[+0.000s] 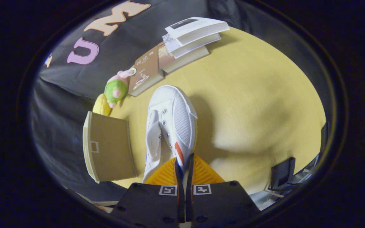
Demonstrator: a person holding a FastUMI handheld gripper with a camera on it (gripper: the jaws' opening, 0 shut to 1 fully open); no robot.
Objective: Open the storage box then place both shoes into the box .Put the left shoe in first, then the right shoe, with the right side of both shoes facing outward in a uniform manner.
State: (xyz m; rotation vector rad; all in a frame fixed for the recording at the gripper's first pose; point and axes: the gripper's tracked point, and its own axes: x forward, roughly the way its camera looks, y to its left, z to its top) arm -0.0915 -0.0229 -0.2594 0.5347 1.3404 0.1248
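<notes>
My gripper [184,161] is shut on the heel rim of a white canvas shoe [169,123], which hangs lifted above the yellow table [252,95] with its toe pointing away from me. The shoe's side with a red and blue stripe faces right, next to the fingers. Its laces and eyelets face up and to the left. A brown cardboard storage box [109,145] stands just left of the shoe, its lid closed as far as I can tell, with a small white square mark on its face.
A green and pink plush toy [116,88] and a yellow toy [101,105] lie beyond the box. Several books [182,41] are stacked at the table's far side. A dark object [282,172] sits at the near right edge.
</notes>
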